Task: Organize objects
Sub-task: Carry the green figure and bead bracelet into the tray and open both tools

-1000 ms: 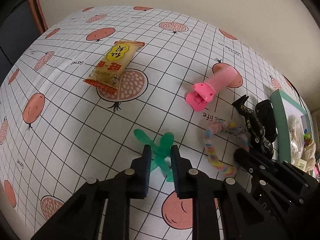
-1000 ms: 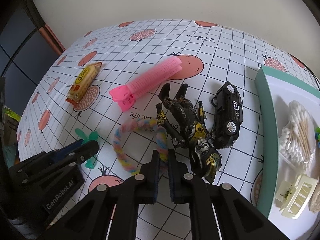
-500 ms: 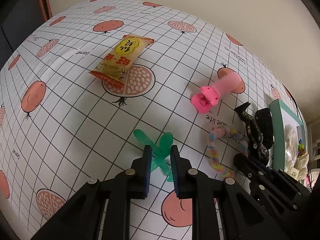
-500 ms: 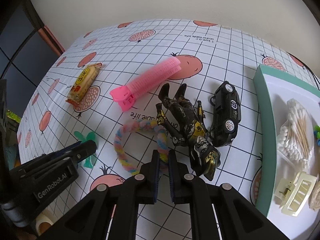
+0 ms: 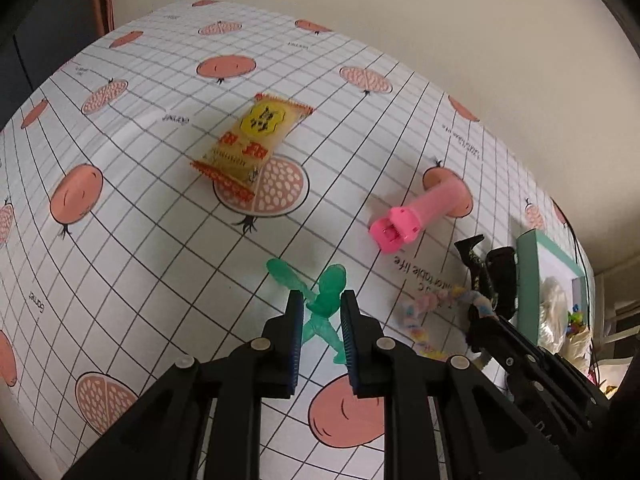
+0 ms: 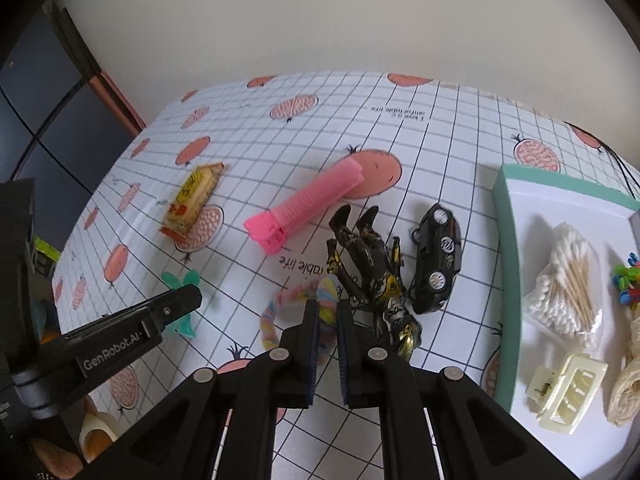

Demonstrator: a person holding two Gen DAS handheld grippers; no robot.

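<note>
Left gripper [image 5: 319,322] is clamped on the green toy figure [image 5: 322,309] and now holds it higher above the tablecloth [image 5: 140,248] than half a second ago. Right gripper [image 6: 327,322] remains clenched on the pastel hair tie [image 6: 297,307], likewise raised, beside the black-and-gold action figure [image 6: 370,270]. Snack packet [image 5: 250,142], pink hair roller [image 6: 306,207], black toy car [image 6: 438,258] and teal tray [image 6: 505,216] lie unchanged.

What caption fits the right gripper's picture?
Right gripper pinches a pastel rainbow rope ring beside a black-and-gold toy figure.
</note>
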